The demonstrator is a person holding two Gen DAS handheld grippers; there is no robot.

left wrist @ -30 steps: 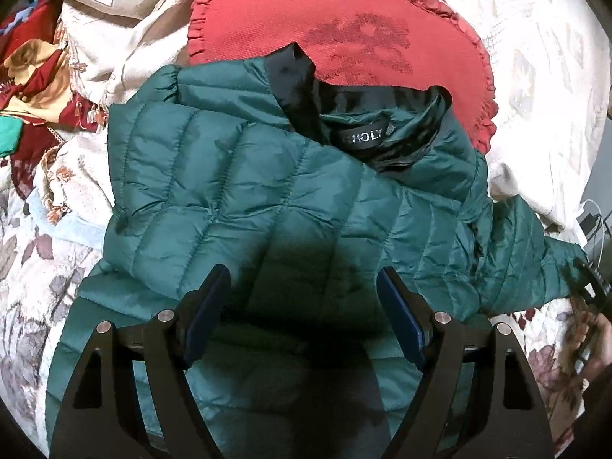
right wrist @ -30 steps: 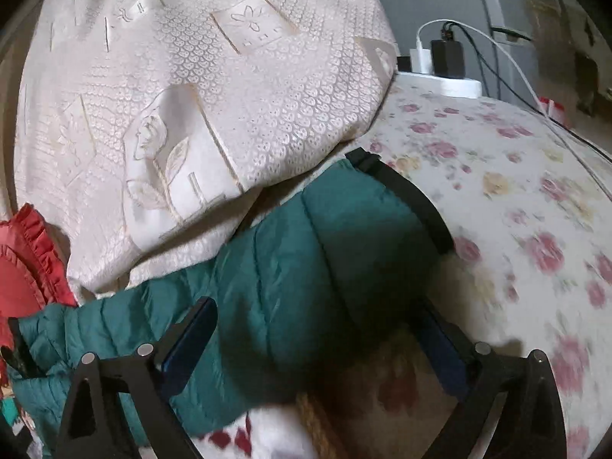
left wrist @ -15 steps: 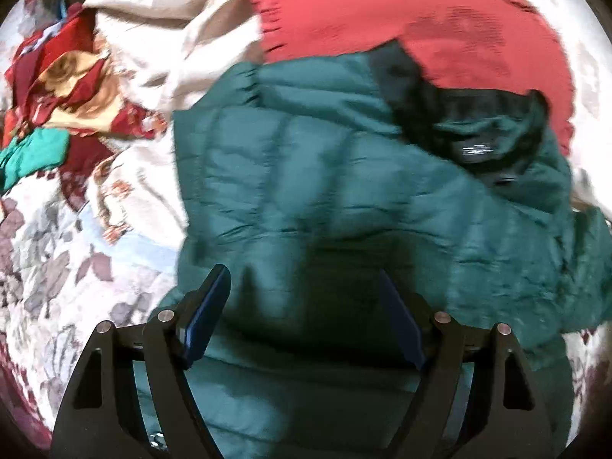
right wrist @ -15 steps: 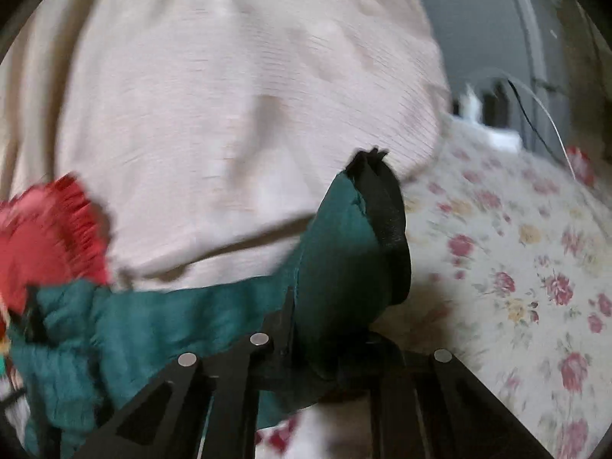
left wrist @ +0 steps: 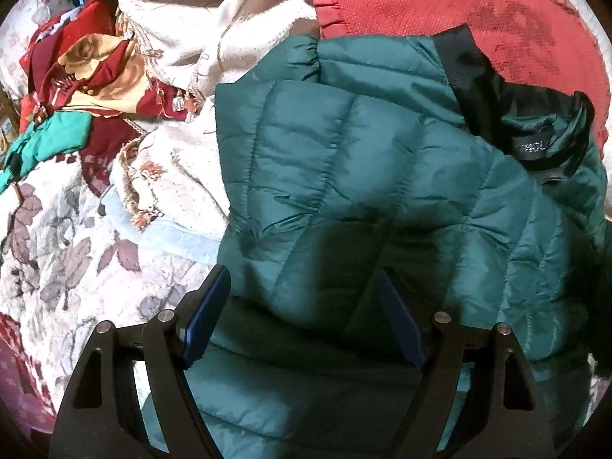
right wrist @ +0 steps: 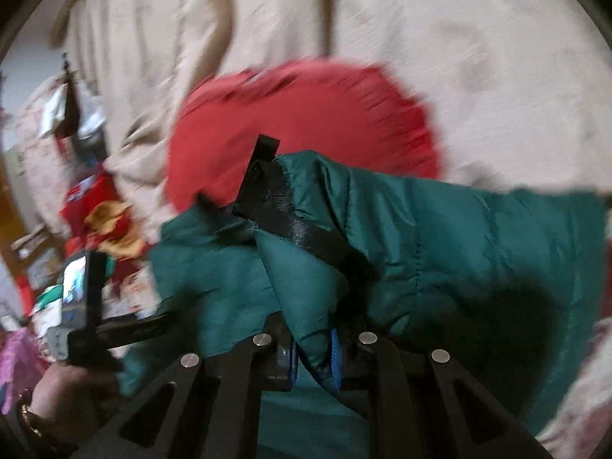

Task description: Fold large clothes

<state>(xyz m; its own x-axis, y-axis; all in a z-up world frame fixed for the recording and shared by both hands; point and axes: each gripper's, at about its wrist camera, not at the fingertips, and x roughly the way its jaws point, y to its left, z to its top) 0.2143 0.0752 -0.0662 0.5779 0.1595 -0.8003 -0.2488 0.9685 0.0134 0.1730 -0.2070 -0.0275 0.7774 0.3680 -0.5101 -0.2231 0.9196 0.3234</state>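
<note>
The green puffer jacket [left wrist: 382,199] lay just below the red cushion [left wrist: 440,4]. Over it, the left gripper [left wrist: 302,298] hung wide and empty. The right gripper [right wrist: 311,355], blurred, apparently clamped the jacket's sleeve [right wrist: 382,237] near its black cuff [right wrist: 290,214].

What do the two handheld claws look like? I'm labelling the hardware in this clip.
Both are matte black. The left claw and right claw each have two fingers with triangular cut-outs, silver round pins and blue pads. The right wrist view shows the hand on the left claw's handle, a bracelet at its wrist.
</note>
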